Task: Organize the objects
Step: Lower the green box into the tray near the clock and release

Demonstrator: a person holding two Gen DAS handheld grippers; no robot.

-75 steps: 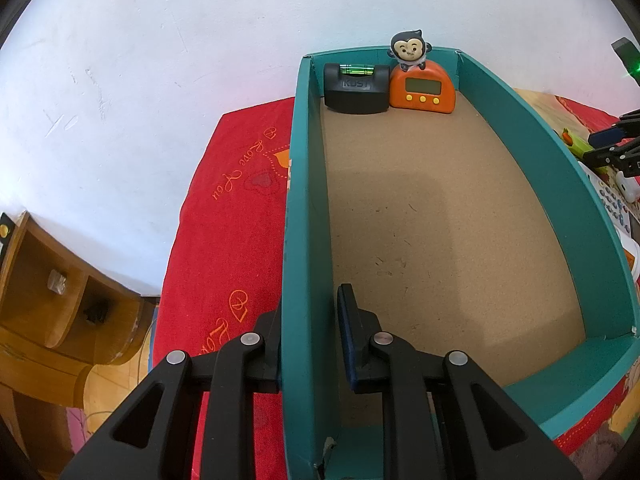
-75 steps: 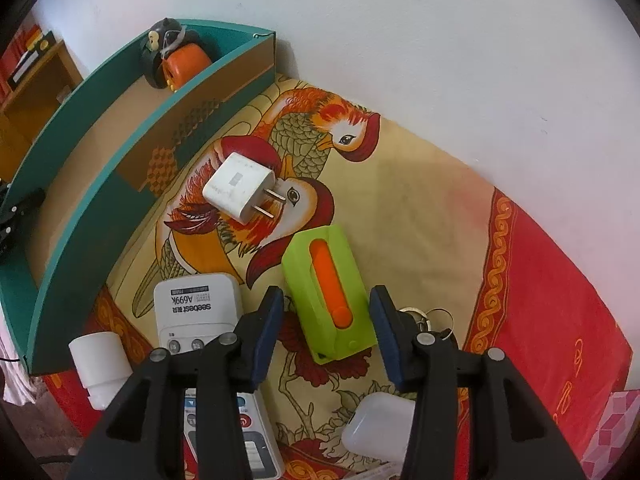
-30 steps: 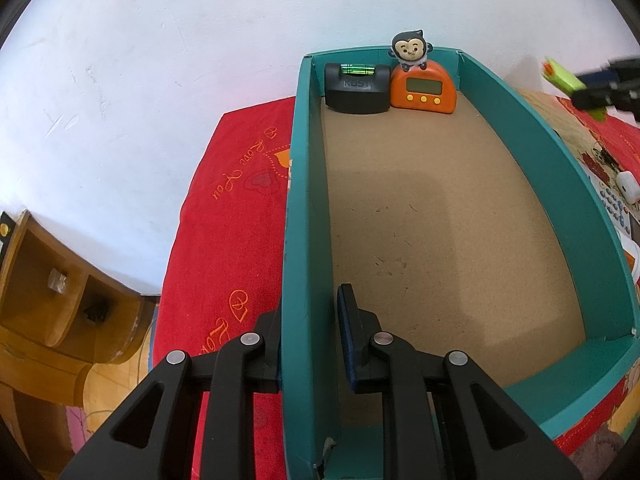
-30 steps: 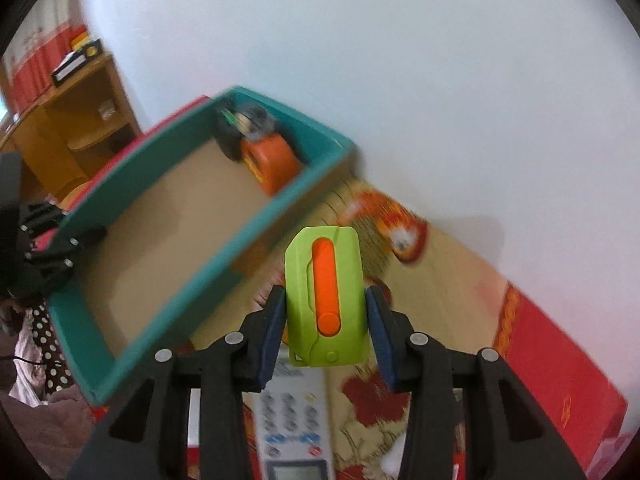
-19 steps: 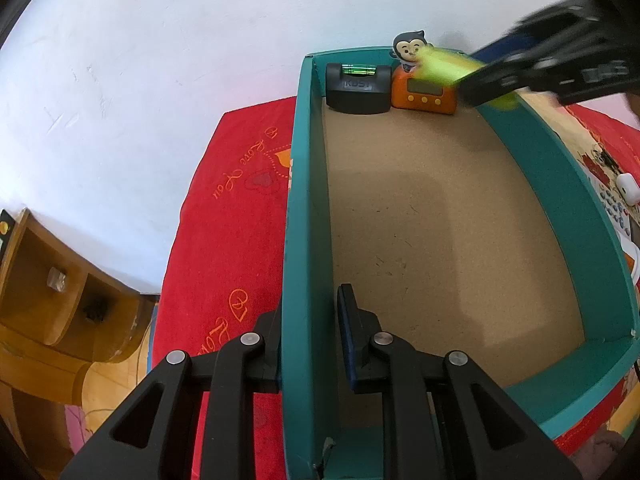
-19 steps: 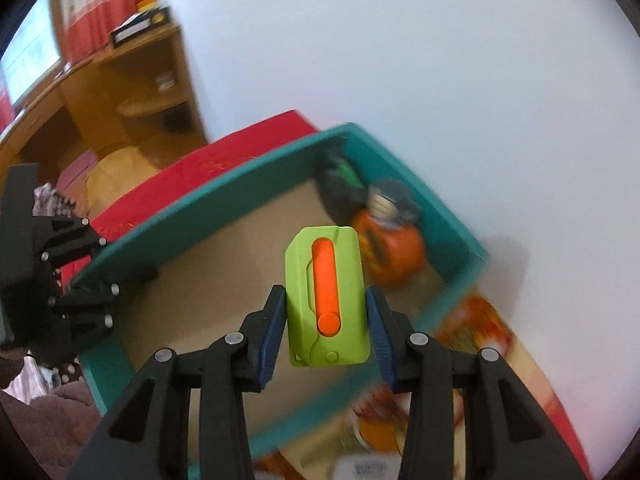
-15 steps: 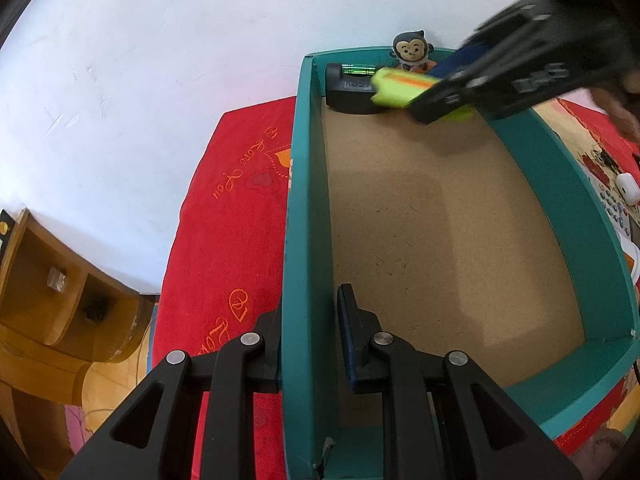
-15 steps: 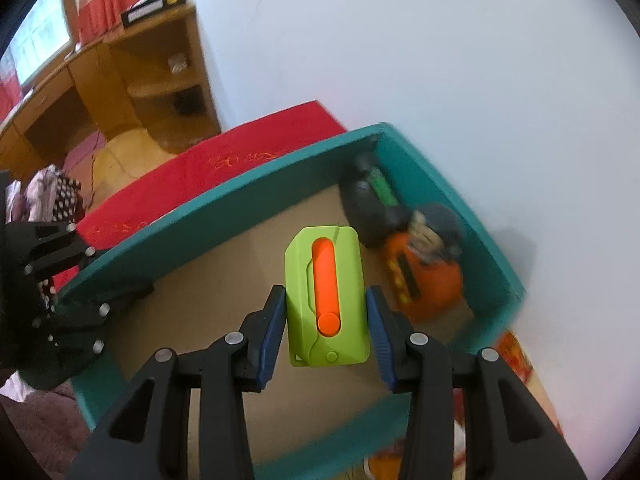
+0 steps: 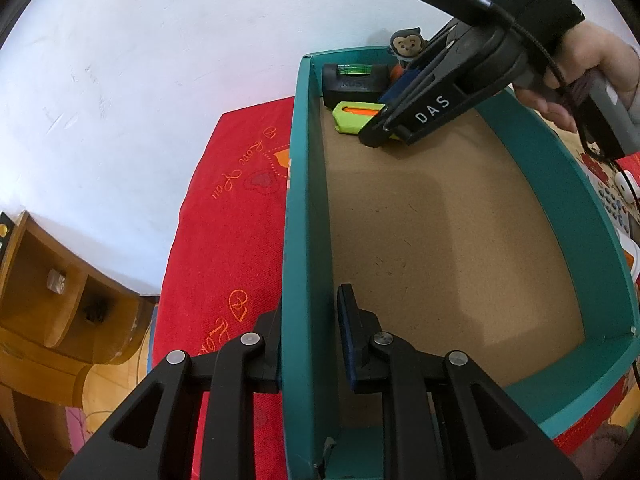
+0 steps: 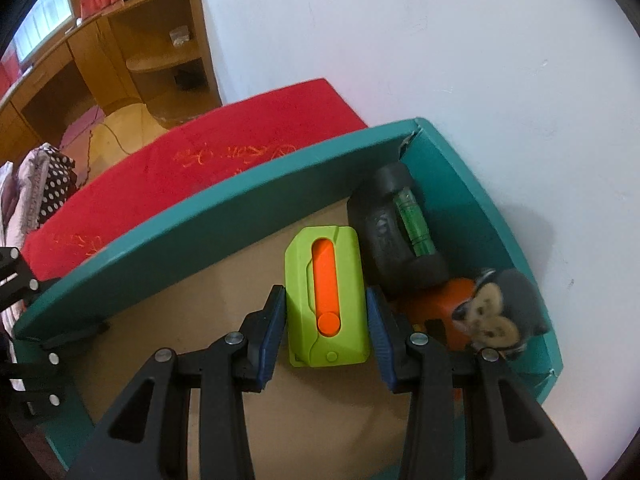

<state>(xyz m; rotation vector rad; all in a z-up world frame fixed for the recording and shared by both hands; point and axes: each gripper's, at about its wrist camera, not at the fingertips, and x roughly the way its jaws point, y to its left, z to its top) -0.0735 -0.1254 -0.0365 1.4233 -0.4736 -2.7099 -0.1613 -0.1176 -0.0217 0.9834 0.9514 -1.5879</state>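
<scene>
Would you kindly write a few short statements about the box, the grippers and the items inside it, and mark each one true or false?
1. The right gripper has the green case between its fingers. True.
2. The green case is outside the teal box, on the red cloth. False: it is inside the box, low over the brown floor, by the far end.
3. The left gripper straddles a side wall of the box. True.
4. The black level lies alone at the near end of the box. False: it sits at the far end, next to the orange timer.
5. A monkey figure tops the timer. True.
</scene>
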